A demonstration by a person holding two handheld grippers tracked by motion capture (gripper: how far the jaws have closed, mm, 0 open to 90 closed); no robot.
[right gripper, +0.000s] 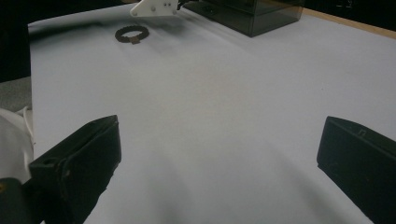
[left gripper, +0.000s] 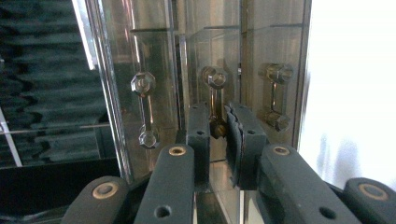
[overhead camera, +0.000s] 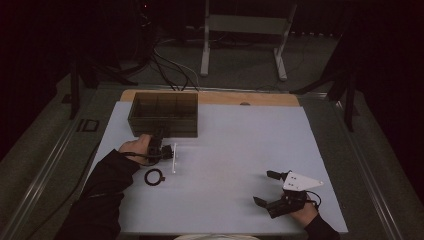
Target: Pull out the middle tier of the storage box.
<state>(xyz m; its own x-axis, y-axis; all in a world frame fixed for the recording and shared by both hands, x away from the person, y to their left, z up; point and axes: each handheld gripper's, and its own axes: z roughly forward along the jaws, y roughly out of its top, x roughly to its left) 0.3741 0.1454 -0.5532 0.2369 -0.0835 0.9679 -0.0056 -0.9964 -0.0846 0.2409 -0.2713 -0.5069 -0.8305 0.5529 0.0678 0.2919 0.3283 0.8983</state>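
The left gripper [overhead camera: 161, 141] is pressing against the near wall of a smoked, transparent acrylic organizer box [overhead camera: 164, 114], which is standing at the far left of the white table cover [overhead camera: 235, 150]. In the left gripper view its jaws are standing narrow, closing on a thin vertical edge of the box [left gripper: 154, 70], with only a slim gap showing between the ribbed pads [left gripper: 233, 135]. The box is rectangular, glossy and hard-walled, divided inside by clear partitions into several compartments; bar-shaped fittings with faceted, nut-like ends [left gripper: 144, 84] are showing through the panes.

A black ring [overhead camera: 154, 176], thin and round with a small tab, is lying flat on the cover just nearside of the left hand [overhead camera: 136, 148], apart from the box. A slim white strip [overhead camera: 174, 159] is lying beside it.

The right gripper [overhead camera: 265, 188] is resting at the near right of the table, well apart from the box, its matte black jaws spreading wide over bare cover and holding nothing.
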